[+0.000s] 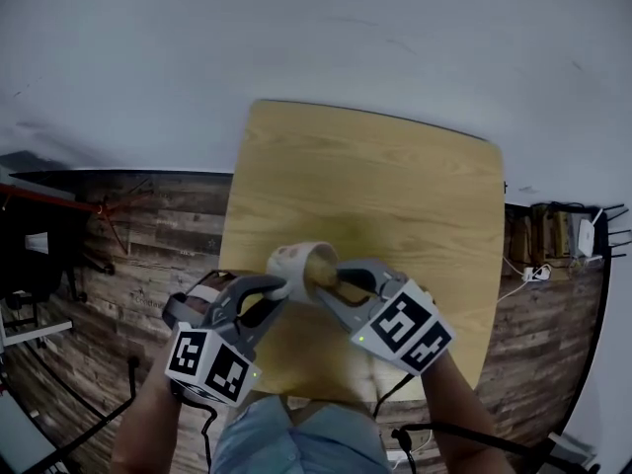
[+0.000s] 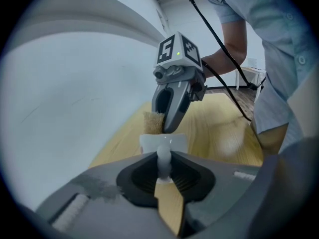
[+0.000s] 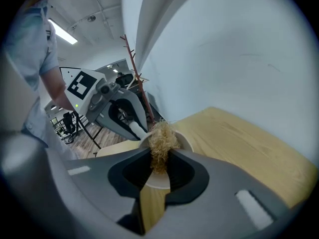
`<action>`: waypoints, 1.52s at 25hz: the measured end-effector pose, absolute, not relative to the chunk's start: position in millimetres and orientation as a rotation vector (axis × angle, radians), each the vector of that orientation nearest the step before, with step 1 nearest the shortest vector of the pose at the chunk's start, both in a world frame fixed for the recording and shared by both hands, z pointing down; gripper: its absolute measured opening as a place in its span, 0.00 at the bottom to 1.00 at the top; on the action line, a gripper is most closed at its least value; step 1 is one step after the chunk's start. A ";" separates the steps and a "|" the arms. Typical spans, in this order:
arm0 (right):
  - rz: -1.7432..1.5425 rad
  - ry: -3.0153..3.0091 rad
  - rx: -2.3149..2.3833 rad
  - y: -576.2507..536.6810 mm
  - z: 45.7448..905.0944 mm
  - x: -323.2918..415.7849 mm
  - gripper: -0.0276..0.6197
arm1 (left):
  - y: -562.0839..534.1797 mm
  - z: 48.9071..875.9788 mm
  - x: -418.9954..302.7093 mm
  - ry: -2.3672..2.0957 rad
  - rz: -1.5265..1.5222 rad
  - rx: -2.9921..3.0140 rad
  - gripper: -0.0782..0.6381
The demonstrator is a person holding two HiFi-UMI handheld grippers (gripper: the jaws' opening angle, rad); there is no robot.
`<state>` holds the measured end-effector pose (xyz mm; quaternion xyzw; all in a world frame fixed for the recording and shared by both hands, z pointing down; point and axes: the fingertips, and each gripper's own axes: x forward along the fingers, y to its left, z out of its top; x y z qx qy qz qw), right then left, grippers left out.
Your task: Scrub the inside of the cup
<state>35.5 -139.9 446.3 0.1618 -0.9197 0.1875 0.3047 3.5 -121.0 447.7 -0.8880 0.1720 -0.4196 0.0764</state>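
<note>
**Cup** [image 1: 296, 262]: white, tipped onto its side, with the mouth turned toward the right gripper. It is located over the near part of the counter [image 1: 395, 186], between the two grippers. Whether it rests on the wood cannot be told.

**Left gripper** [image 1: 280, 290]: held at the cup's left side, with its marker cube toward the person. The fingers are clenched on a white part of the cup. Whether that part is handle or wall cannot be distinguished.

**Right gripper** [image 1: 334, 284]: held at the cup's mouth, opposite the left gripper. The fingers are clamped on the scrubber [image 3: 160, 144].

**Scrubber**: a tan, fibrous tuft, gripped at its lower end. Its upper end is set into the mouth of the cup, and the rim is seen just behind it in the right gripper view.

**Counter**: light wood with rounded corners, placed against a pale wall [image 1: 296, 38].

**Surroundings**: a dark plank floor [image 1: 148, 265] is seen at both sides of the counter. Cables [image 1: 523, 279] are seen at the right.
</note>
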 end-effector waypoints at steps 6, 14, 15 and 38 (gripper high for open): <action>0.452 -2.415 0.331 -147.8 466.3 24.7 0.16 | -121.5 447.0 1.9 0.485 -1.259 -2.664 0.21; 0.535 -2.299 0.260 -143.1 484.2 21.3 0.15 | -121.9 447.1 3.5 0.489 -1.255 -2.651 0.21; 0.547 -2.288 0.253 -142.3 484.8 21.2 0.15 | -121.8 447.1 3.1 0.493 -1.255 -2.652 0.21; 0.775 -2.412 0.229 -138.2 459.8 20.3 0.15 | -117.3 448.6 1.3 0.472 -1.253 -2.635 0.21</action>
